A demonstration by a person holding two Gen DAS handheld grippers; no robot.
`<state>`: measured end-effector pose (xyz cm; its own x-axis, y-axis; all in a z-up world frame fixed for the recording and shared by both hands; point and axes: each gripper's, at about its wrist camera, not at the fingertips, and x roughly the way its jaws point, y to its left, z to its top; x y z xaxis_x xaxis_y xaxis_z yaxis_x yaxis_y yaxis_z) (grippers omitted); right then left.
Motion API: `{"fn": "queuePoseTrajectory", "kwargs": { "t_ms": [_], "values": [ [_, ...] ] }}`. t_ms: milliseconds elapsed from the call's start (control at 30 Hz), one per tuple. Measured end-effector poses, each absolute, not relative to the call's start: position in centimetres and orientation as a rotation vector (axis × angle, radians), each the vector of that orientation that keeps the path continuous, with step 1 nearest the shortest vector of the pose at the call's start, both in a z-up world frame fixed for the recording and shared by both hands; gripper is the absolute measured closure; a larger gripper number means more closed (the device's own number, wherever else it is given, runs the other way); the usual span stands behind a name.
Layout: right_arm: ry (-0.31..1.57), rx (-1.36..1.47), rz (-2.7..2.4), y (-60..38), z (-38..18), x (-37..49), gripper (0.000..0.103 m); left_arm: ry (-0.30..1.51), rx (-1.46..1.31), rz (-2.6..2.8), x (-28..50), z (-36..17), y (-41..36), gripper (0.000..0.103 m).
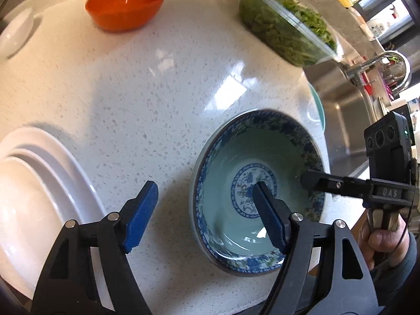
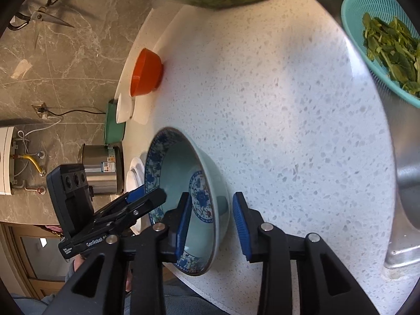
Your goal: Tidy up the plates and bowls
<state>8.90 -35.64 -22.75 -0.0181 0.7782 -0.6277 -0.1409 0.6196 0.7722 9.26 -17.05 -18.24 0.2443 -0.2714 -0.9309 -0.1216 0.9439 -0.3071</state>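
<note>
- Right now I have the blue-patterned bowl (image 1: pixel 258 191) sitting upright on the speckled white table (image 1: pixel 147 99), near its front edge.
- My left gripper (image 1: pixel 204 210) hangs over it with its jaws well apart: one blue pad is inside the bowl over the painted medallion, the other is outside over bare table, so the near-left rim lies between them. Neither pad presses on the rim.
- My right gripper (image 2: pixel 211 220) straddles the opposite rim, one pad inside the bowl and one outside. There is a visible gap on both sides of the wall, so it is parted and not clamped.
- In the left wrist view the right gripper's black finger (image 1: pixel 323 182) reaches over the bowl's right rim, with a hand (image 1: pixel 386 244) on the handle behind it.
- A stack of white plates (image 1: pixel 34 183) lies to the left of the bowl, apart from it.
- An orange bowl (image 1: pixel 126 5) stands at the far side of the table, and a small white dish (image 1: pixel 15 34) is just to its left.
- A clear container of greens (image 1: pixel 286 23) sits far right on the table.
- A teal colander (image 2: pixel 380 36) with leaves rests by the steel sink (image 1: pixel 338 110).
- In the right wrist view I also see a steel pot (image 2: pixel 103 170) beyond the plates and scissors (image 2: pixel 39 18) hanging on the grey marble wall.
</note>
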Motion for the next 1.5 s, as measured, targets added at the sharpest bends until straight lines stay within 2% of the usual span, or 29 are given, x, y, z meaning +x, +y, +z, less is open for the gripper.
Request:
{"fn": "queuePoseTrajectory", "kwargs": {
  "t_ms": [133, 167, 233, 267, 300, 400, 500, 633, 700, 800, 967, 1267, 1300, 1433, 1500],
  "values": [
    [1.356, 0.578, 0.774, -36.9, -20.9, 9.7, 0.062, 1.262, -0.315, -0.142, 8.8, -14.1, -17.1, 0.025],
    [1.336, 0.576, 0.768, -37.1, -20.2, 10.1, 0.059, 1.237, -0.309, -0.147, 8.7, -13.1, -16.7, 0.021],
    [1.295, 0.566, 0.777, -37.1, -18.7, 10.7, 0.052, 1.171, -0.327, -0.152, 8.4, -10.6, -14.7, 0.009],
    [1.272, 0.562, 0.79, -36.8, -17.9, 11.1, 0.043, 1.14, -0.351, -0.152, 8.3, -9.6, -13.3, 0.003],
    [1.254, 0.557, 0.804, -36.2, -17.1, 11.5, 0.035, 1.11, -0.374, -0.141, 8.3, -8.7, -11.5, 0.0],
    [1.19, 0.527, 0.864, -32.9, -14.1, 12.9, 0.019, 1.047, -0.374, -0.011, 8.4, -7.1, -3.9, 0.0],
    [1.136, 0.508, 0.963, -27.6, -10.9, 14.2, 0.015, 0.996, -0.398, 0.099, 8.6, -6.9, 3.4, 0.0],
    [1.108, 0.435, 1.031, -18.1, -7.5, 16.1, 0.003, 0.943, -0.455, 0.213, 10.4, -8.2, 13.9, 0.0],
    [1.107, 0.388, 1.054, -12.7, -6.3, 17.2, 0.0, 0.942, -0.464, 0.244, 11.6, -9.0, 17.1, 0.0],
    [1.13, 0.333, 1.046, -5.1, -6.1, 18.7, 0.0, 0.935, -0.469, 0.257, 13.4, -10.6, 21.7, 0.0],
    [1.248, 0.201, 0.995, 5.4, -9.1, 20.9, 0.0, 0.97, -0.544, 0.235, 16.6, -14.8, 26.0, 0.0],
    [1.354, 0.155, 0.812, 10.2, -14.2, 24.9, 0.0, 1.029, -0.592, 0.185, 19.6, -19.1, 27.8, 0.0],
    [1.366, 0.158, 0.812, 10.4, -14.6, 25.2, 0.003, 1.033, -0.598, 0.189, 19.9, -19.4, 28.0, 0.0],
    [1.416, 0.132, 0.814, 11.2, -15.9, 25.9, 0.026, 1.048, -0.616, 0.217, 20.0, -20.4, 29.0, 0.0],
    [1.433, 0.117, 0.814, 11.4, -16.5, 26.1, 0.031, 1.066, -0.624, 0.23, 20.5, -21.0, 29.4, 0.002]
  ]
}}
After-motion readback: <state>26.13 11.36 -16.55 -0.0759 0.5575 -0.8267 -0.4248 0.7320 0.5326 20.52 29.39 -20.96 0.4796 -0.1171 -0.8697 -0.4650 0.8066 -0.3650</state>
